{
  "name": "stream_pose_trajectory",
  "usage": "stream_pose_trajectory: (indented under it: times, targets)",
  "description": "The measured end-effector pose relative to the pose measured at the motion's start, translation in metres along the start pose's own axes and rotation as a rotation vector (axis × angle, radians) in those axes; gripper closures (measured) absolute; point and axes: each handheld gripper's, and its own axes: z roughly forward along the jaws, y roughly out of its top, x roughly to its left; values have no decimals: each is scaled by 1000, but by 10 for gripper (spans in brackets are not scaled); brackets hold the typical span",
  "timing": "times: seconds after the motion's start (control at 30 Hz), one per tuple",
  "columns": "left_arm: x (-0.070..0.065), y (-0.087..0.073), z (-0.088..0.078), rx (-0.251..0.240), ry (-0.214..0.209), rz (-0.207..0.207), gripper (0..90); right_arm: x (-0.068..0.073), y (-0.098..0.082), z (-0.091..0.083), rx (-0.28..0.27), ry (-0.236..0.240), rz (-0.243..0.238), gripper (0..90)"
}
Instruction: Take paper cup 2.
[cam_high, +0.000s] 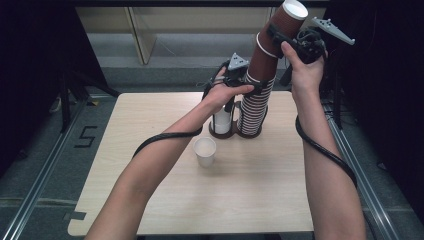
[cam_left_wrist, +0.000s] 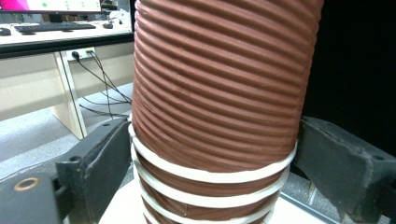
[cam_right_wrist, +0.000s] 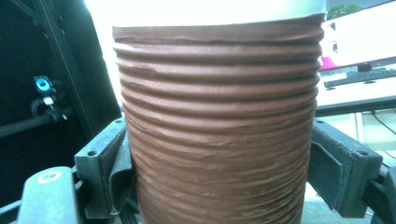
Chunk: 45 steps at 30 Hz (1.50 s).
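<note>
A tall stack of brown ribbed paper cups stands in a dark holder at the back of the table. My left gripper is shut on the stack just above its dense white rims; in the left gripper view both jaws press on the stack. The uppermost brown cup leans to the right, its foot still inside the cup below. My right gripper is shut on it, and in the right gripper view the jaws pinch the cup's ribbed wall from both sides.
A single white paper cup stands upright on the wooden table in front of the holder. Short white cups fill the holder's left slot. Metal rails run along the floor on both sides of the table.
</note>
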Motion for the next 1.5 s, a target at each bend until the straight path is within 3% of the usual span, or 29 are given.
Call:
stream_pose_trajectory:
  times: [0.2, 0.3, 0.37, 0.53, 0.73, 1.1, 1.23, 1.5]
  targets:
    - [-5, 1, -8, -7, -3, 17, 68, 3, 8, -11, -5, 8, -22, 178]
    - [-7, 0, -16, -4, -10, 51, 46, 1, 8, -19, -17, 10, -13, 178]
    - [-8, 0, -23, -12, -16, 52, 31, 0, 7, -25, -14, 13, -4, 178]
    - [-11, 1, -44, -26, -18, 78, 18, -3, 8, -40, -22, 27, 12, 178]
    - [-14, -2, -74, -38, -17, 110, 14, -4, 3, -59, -14, 36, -3, 177]
    - [-19, -21, -129, -52, 0, 162, 18, -2, -25, -88, 41, 51, -22, 177]
    - [-23, -31, -146, -56, -14, 168, 18, -1, -38, -99, 66, 61, -26, 177]
    - [-32, -58, -176, -49, -37, 173, 18, 4, -81, -114, 134, 93, -14, 176]
